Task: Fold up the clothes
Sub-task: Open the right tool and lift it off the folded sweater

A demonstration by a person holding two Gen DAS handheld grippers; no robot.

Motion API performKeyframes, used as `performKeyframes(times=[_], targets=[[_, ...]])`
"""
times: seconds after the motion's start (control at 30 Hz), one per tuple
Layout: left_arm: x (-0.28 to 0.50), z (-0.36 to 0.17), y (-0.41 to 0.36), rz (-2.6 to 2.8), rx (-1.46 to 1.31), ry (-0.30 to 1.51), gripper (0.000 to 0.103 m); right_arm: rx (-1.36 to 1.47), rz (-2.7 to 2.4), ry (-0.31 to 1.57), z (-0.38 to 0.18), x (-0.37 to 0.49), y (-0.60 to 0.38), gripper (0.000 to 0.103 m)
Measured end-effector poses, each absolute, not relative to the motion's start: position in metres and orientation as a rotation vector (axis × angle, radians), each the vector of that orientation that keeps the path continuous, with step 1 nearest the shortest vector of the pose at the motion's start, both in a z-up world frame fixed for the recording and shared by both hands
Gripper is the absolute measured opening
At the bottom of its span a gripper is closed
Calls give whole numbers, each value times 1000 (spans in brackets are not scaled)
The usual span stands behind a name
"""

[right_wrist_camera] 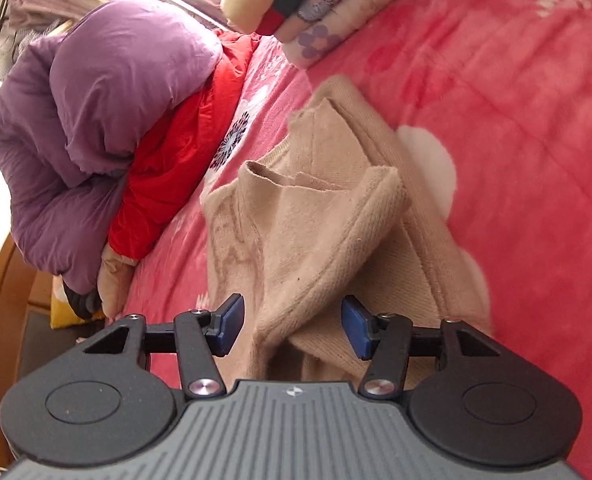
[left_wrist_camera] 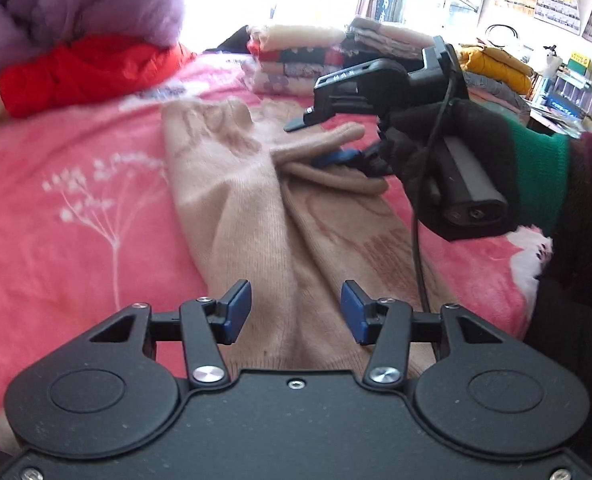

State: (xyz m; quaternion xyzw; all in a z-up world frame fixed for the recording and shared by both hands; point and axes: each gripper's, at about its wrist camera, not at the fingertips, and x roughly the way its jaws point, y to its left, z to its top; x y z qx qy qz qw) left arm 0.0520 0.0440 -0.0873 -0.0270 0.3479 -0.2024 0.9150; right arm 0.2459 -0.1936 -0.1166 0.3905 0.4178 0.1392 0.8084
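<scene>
A beige knit sweater (left_wrist_camera: 256, 216) lies on a pink bedspread (left_wrist_camera: 56, 208), partly folded lengthwise. My left gripper (left_wrist_camera: 296, 312) is open and empty, just above the sweater's near end. My right gripper (right_wrist_camera: 294, 326) is open, its jaws on either side of a beige sleeve (right_wrist_camera: 335, 240) that lies folded across the sweater body (right_wrist_camera: 240, 216). The pads do not press the cloth. In the left wrist view the right gripper (left_wrist_camera: 335, 136) is at the sleeve cuff (left_wrist_camera: 327, 140), held by a black gloved hand (left_wrist_camera: 435, 144).
A purple padded jacket (right_wrist_camera: 96, 120) and a red jacket (right_wrist_camera: 184, 152) are piled at the bed's head. Stacks of folded clothes (left_wrist_camera: 296, 60) stand at the far side. Yellow and grey clothes (left_wrist_camera: 495, 64) lie by shelves at the right. A wooden bed frame (right_wrist_camera: 0, 300) shows at the left.
</scene>
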Motion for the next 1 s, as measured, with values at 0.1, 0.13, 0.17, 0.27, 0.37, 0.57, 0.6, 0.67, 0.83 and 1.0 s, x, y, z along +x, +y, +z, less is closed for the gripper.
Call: performKeyframes(times=[0.1, 0.13, 0.17, 0.27, 0.37, 0.57, 0.6, 0.67, 0.83, 1.0], targets=[[56, -94, 50, -449, -100, 762, 47, 824, 307, 875, -120, 253, -190, 9], [56, -95, 50, -478, -115, 772, 47, 799, 330, 870, -120, 256, -189, 9], [55, -96, 51, -508, -129, 783, 47, 761, 350, 856, -116, 257, -185, 9], [54, -95, 51, -636, -232, 800, 47, 669, 420, 785, -84, 258, -178, 9], [54, -92, 59, -692, -313, 778, 47, 557, 441, 741, -56, 272, -178, 9], [65, -100, 81, -550, -416, 795, 46, 507, 441, 905, -83, 290, -183, 48], [66, -102, 85, -526, -433, 798, 46, 494, 428, 884, -82, 281, -185, 55], [70, -104, 92, -477, -466, 802, 46, 542, 436, 851, -83, 254, -194, 55], [78, -114, 101, -418, -542, 849, 46, 679, 513, 890, -106, 169, -199, 55], [82, -126, 117, -369, -705, 876, 46, 805, 580, 1006, -144, 110, -181, 54]])
